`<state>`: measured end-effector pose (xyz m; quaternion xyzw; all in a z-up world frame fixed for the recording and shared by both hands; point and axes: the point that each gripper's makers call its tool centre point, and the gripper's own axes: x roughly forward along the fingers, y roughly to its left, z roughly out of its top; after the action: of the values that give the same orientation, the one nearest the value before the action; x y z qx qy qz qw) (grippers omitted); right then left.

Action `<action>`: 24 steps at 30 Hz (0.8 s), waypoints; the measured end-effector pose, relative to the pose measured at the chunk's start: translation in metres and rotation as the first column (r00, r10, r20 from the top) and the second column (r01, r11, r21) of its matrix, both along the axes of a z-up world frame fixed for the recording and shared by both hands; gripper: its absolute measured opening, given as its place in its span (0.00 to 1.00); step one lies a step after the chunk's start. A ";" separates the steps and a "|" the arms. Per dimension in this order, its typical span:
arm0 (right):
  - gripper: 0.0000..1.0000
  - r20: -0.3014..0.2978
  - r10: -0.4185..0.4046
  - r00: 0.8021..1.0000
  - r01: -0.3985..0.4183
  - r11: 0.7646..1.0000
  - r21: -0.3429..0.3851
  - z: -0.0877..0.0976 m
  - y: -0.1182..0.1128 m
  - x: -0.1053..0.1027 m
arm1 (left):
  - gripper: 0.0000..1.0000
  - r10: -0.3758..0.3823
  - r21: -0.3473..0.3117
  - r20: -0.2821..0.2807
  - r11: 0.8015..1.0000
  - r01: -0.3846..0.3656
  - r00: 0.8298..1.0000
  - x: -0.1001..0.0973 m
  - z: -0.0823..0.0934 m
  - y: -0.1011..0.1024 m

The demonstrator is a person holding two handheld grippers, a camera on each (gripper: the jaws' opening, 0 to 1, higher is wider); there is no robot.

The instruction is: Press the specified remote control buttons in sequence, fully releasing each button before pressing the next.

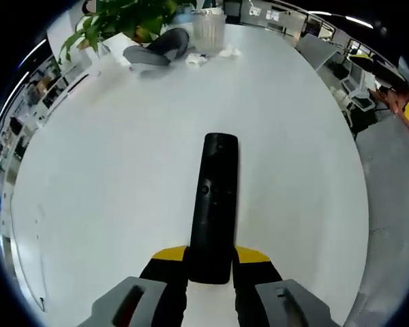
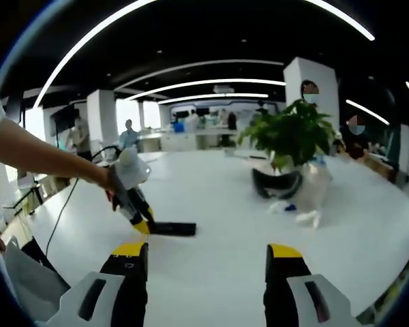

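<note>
jaws on the left gripper (image 1: 210,269) are clamped on the near end of the black remote (image 1: 215,201), which lies flat on the white surface (image 1: 109,177). in the left gripper view its long axis runs straight up toward 12 o'clock, away from the jaws, so the button face is up and mostly uncovered. can't make out individual buttons though, just a couple of faint marks on the upper half

right gripper (image 2: 208,262) has its jaws spread wide with nothing between them, hanging above the surface. in the right gripper view the remote (image 2: 175,228) sits at about 11 o'clock from those jaws, well apart, lying crosswise with its free end pointing toward 3 o'clock. the left gripper (image 2: 138,218) holds it from the 9 o'clock end, with the person's hand (image 2: 126,172) above

so the whole thing hinges on that gap: the right one is the free presser and looks like it needs to go forward and a bit left to reach the button face. plant (image 2: 290,136) and other clutter at the far end are well out of the way
</note>
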<state>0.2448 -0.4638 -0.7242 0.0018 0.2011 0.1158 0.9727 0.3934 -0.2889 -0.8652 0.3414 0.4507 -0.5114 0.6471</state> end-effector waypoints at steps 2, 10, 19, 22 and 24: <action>0.68 0.000 0.000 1.000 0.000 1.000 -0.002 0.000 0.000 0.000 | 0.24 0.013 0.005 0.001 1.000 -0.013 1.000 0.006 0.003 0.001; 0.68 -0.003 -0.005 1.000 0.005 1.000 -0.004 -0.001 -0.001 0.000 | 0.24 -0.021 0.057 -0.011 0.998 0.022 1.000 0.013 0.001 -0.002; 0.68 -0.012 -0.020 1.000 0.020 1.000 -0.008 -0.003 -0.005 0.001 | 0.24 -0.039 0.130 -0.032 0.991 0.043 0.999 0.028 -0.002 -0.004; 0.67 -0.009 -0.022 1.000 0.022 1.000 -0.009 -0.002 -0.005 0.001 | 0.24 -0.048 0.148 -0.037 0.988 0.053 0.998 0.032 -0.003 -0.003; 0.67 -0.012 -0.018 1.000 0.018 1.000 -0.014 -0.003 -0.005 0.001 | 0.24 -0.055 0.155 -0.039 0.986 0.060 0.998 0.034 -0.003 -0.003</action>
<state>0.2457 -0.4685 -0.7273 -0.0023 0.2080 0.1055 0.9724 0.4276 -0.2918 -0.8683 0.3949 0.4903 -0.4988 0.5957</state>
